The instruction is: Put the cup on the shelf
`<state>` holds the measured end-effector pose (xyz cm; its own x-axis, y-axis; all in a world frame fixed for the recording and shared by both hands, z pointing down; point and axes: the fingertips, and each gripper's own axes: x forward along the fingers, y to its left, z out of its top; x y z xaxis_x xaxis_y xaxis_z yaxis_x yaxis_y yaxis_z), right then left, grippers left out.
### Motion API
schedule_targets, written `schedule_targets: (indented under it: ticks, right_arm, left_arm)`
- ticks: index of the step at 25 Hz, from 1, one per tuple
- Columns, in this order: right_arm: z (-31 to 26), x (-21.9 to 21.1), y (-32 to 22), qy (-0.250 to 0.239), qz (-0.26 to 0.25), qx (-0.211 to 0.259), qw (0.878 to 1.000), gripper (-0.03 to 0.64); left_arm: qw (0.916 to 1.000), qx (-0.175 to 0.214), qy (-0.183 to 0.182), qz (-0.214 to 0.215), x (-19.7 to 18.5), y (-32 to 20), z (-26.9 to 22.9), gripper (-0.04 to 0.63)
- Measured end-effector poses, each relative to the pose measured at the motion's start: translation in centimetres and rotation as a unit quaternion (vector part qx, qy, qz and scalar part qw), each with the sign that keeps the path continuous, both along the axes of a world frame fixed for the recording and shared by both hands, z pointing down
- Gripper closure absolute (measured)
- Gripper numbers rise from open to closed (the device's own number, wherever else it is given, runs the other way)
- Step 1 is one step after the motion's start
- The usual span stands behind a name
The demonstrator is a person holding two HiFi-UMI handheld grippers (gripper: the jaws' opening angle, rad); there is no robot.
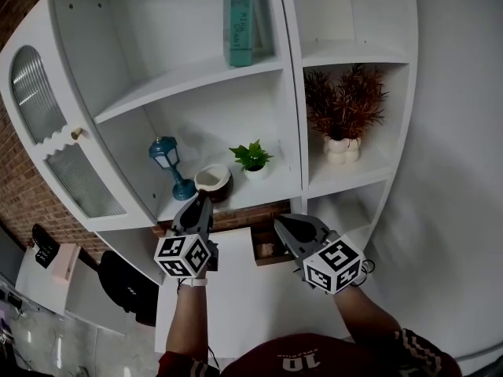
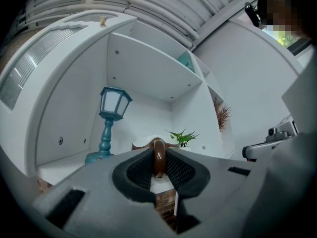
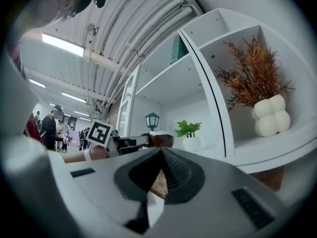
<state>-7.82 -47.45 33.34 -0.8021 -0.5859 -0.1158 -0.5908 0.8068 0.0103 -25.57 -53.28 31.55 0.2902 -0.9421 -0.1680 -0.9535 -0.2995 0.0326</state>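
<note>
Head view: the left gripper point(image 1: 201, 203) reaches up to the cup point(image 1: 212, 181), which is at the front of the shelf point(image 1: 277, 181), between the lantern point(image 1: 167, 162) and the small plant point(image 1: 251, 159). You cannot confirm from here that the base rests on the board. The right gripper point(image 1: 284, 225) hangs lower, over the table point(image 1: 236, 297), apart from the cup. Hazard: the cup is close to the front edge, so releasing it before the base is seated would likely let it tip or drop off. Left gripper view: the jaws are nearly closed and clamp the handle point(image 2: 158, 155) between the pads point(image 2: 181, 170); the cup body lies beyond them. Hazard: a grip on a thin loop lets the cup swing about it, so a tilted wrist may set the cup down on the edge of its base. Open the jaws fully before you back out, because a pad that catches the handle would drag the cup forward off the board. Pushing further in risks knocking the lantern or the small plant on either side. Right gripper view: the jaws are pressed together and hold nothing. The cup shows in the left gripper's grip at shelf level, and the vase point(image 3: 270, 115) stands in the next bay. Hazard: if you raise this gripper carelessly, it may strike the shelf.
</note>
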Motion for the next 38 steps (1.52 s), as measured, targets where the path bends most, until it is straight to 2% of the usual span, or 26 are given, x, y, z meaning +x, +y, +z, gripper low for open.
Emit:
schedule_targets:
  ticks: [8, 14, 17, 22, 38]
  right_arm:
    - [0.2, -0.2, 0.4, 0.0, -0.008, 0.002, 1.0, 0.611]
    - [0.9, -0.3, 0.7, 0.004, -0.011, -0.003, 1.0, 0.611]
    - [1.0, -0.3, 0.8, 0.004, -0.012, -0.003, 1.0, 0.611]
    - [0.9, -0.1, 0.8, 0.0, -0.012, -0.003, 1.0, 0.611]
    - [0.6, 0.2, 1.5, -0.007, -0.006, -0.004, 1.0, 0.611]
  left_arm:
    - [1.0, -0.006, -0.002, -0.002, 0.2, -0.7, 0.0, 0.54]
    - [1.0, 0.003, -0.001, -0.004, 0.2, -0.6, 0.0, 0.537]
    - [0.9999, 0.006, -0.008, 0.003, 0.6, -0.6, -0.3, 0.448]
    - [0.9997, 0.01, -0.02, -0.002, 0.8, -0.4, -0.5, 0.42]
    - [0.9999, 0.01, -0.006, 0.007, 0.4, 1.7, 0.2, 0.425]
